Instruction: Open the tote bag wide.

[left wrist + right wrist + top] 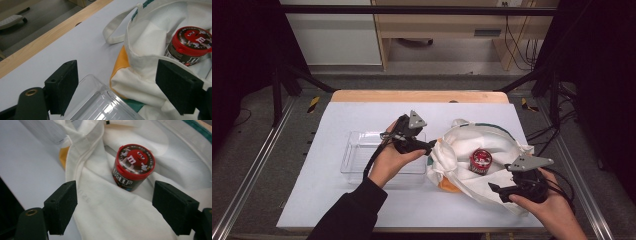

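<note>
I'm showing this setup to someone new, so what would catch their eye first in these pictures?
First the red-lidded candy tub, sitting inside the opened white cloth bag right of the table's middle. Next the two black grippers flanking that bag: the left gripper at its left edge and the right gripper at its near edge, both with jaws open and nothing between them. A clear plastic tray lies left of the bag.

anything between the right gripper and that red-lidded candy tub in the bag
Nothing solid. The right gripper is open, jaws apart above the white bag, and the candy tub sits exposed in the bag's open mouth, with only loose cloth around it.
</note>
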A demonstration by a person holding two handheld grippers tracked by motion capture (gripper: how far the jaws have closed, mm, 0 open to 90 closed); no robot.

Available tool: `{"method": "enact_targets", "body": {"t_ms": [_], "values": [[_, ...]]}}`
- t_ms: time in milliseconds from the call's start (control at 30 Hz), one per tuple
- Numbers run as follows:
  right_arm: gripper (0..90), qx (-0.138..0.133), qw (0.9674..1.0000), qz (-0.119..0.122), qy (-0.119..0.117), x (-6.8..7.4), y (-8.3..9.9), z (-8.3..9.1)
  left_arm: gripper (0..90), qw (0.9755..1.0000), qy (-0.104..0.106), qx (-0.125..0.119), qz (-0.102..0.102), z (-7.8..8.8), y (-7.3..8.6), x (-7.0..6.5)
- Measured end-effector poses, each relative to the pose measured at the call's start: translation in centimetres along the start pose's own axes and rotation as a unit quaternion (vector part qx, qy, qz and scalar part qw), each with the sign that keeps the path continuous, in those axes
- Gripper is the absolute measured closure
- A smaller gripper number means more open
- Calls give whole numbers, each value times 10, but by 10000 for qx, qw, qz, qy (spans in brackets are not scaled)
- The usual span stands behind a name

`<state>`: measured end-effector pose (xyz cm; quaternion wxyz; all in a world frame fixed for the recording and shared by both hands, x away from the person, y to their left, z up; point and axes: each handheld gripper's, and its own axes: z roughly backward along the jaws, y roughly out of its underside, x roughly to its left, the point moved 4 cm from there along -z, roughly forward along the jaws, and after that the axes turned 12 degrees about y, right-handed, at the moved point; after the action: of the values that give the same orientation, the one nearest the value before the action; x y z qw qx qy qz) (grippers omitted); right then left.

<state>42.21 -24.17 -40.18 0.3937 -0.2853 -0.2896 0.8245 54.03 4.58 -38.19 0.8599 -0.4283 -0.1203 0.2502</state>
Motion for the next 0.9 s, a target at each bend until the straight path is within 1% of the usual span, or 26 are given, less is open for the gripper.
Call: {"method": "enact_targets", "body": {"t_ms": [33, 100, 167, 233, 300, 367, 400, 433, 533, 567, 600, 633, 700, 833, 900], "values": [[207, 41, 10000, -8, 32, -1, -2, -1, 170, 10000, -5, -26, -9, 4, 3, 1], [205, 88, 9999, -1, 66, -3, -4, -3, 165, 9999, 29, -86, 42, 10, 9, 1], [202, 157, 9998, 31, 122, -5, -9, -5, 150, 10000, -4, -43, 0, 14, 17, 2], [193, 229, 9997, 50, 119, -8, -16, -10, 141, 10000, -41, -18, -36, 20, 24, 2], [191, 270, 9996, 17, 93, -9, -18, -12, 134, 10000, -44, -54, -36, 26, 30, 1], [181, 299, 9995, 16, 75, -10, -21, -17, 127, 9999, -106, -89, -76, 33, 36, 1], [173, 320, 9994, -2, 95, -11, -23, -21, 124, 9999, -104, -87, -86, 35, 38, 1], [168, 386, 9992, -3, 87, -12, -25, -24, 116, 9999, -108, -82, -80, 38, 41, 1], [148, 408, 9991, -16, 69, -13, -27, -29, 114, 9999, -127, -70, -75, 44, 49, 2], [141, 424, 9991, -30, 81, -14, -28, -31, 114, 9998, -115, -135, -34, 46, 51, 2], [138, 456, 9989, -17, 121, -14, -29, -33, 114, 9998, -107, -130, -49, 49, 53, 3], [138, 456, 9989, -17, 121, -14, -29, -33, 114, 9998, -126, -178, -22, 50, 55, 3], [142, 434, 9988, -12, 206, -16, -30, -34, 113, 9997, -181, -160, -22, 54, 59, 6], [139, 419, 9987, -30, 271, -18, -31, -36, 111, 9995, -183, -220, 113, 55, 66, 9], [128, 421, 9987, -96, 267, -20, -32, -37, 109, 9996, -261, -88, 65, 56, 69, 12]]}}
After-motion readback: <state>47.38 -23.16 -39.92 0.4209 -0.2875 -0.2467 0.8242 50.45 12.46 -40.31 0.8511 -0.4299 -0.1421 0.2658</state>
